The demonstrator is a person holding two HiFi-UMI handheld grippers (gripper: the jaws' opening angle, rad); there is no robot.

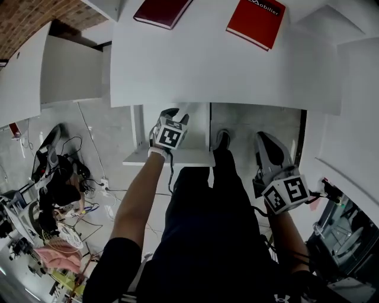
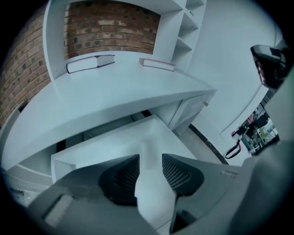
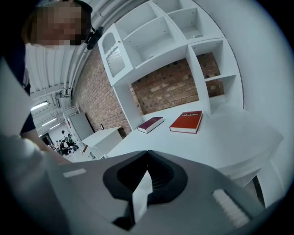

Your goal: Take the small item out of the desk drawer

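Grey plastic jaws of the left gripper [image 2: 150,158] stand well apart with nothing pinched between them. Through the gap I see only the pale inside of the open drawer [image 2: 101,137]. It is too blurred to pick out the small item, so I cannot tell where in the drawer it lies. The gripper tips steeply down over the drawer, just in front of the front edge of the white desk [image 1: 225,71].

The right gripper [image 3: 147,152] has its jaws brought together at the tips and holds nothing. It hangs well apart on the right, beside the person's dark trouser leg [image 1: 201,225] and near a white side panel [image 1: 355,118].

The drawer juts out from under the desktop, with its near edge by the left wrist. To its left the grey floor [image 1: 106,136] lies open as far as a tangle of cables [image 1: 71,177]. To its right the person's legs and a shoe [image 1: 222,139] fill the space under the desk.

On the desktop a dark red book [image 1: 161,10] and a red book [image 1: 256,21] lie apart from each other, well back from the front edge. Behind them rise a brick wall [image 2: 110,27] and white shelves [image 3: 161,32].
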